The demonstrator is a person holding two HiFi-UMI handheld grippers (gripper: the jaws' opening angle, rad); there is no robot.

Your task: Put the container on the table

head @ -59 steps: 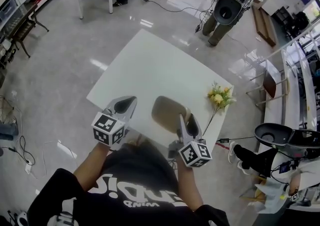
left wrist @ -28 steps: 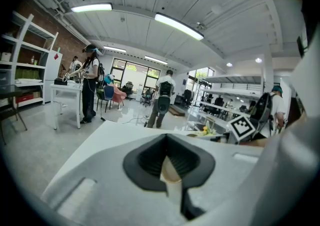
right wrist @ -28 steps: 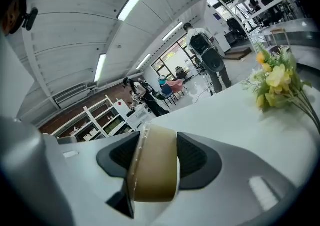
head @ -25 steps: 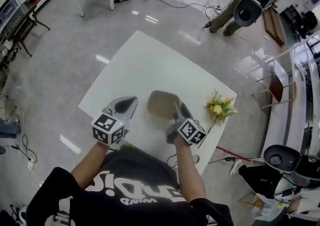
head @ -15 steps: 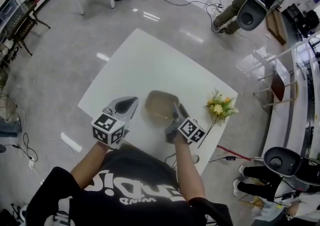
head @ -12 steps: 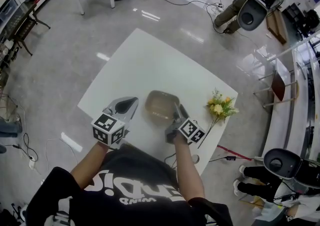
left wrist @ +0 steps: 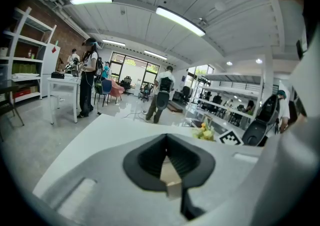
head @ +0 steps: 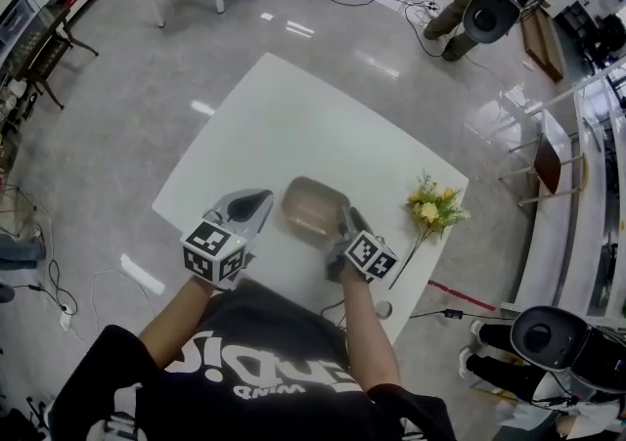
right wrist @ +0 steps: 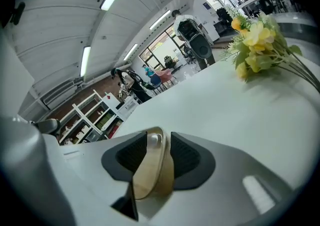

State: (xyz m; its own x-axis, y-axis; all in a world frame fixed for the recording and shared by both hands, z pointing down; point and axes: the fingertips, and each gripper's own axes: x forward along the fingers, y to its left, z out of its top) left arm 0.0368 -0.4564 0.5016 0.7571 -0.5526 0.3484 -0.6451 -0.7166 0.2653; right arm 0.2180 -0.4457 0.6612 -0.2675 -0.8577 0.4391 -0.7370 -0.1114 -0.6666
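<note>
White table (head: 293, 126) on a glossy grey floor (head: 147, 67), with the tan container (head: 313, 206) low over its near part, between the two grippers and well left of a yellow flower sprig (head: 430, 209). Right gripper (head: 344, 222) with jaws closing, the container's near rim between them and pads against both its faces. Left gripper (head: 258, 200) near the container, not touching it, jaws together on nothing.

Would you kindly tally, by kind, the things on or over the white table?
Container: 1
Flower bunch: 1
Tongs: 2 (left tongs; right tongs, closing, container rim between them)
Total: 4
</note>
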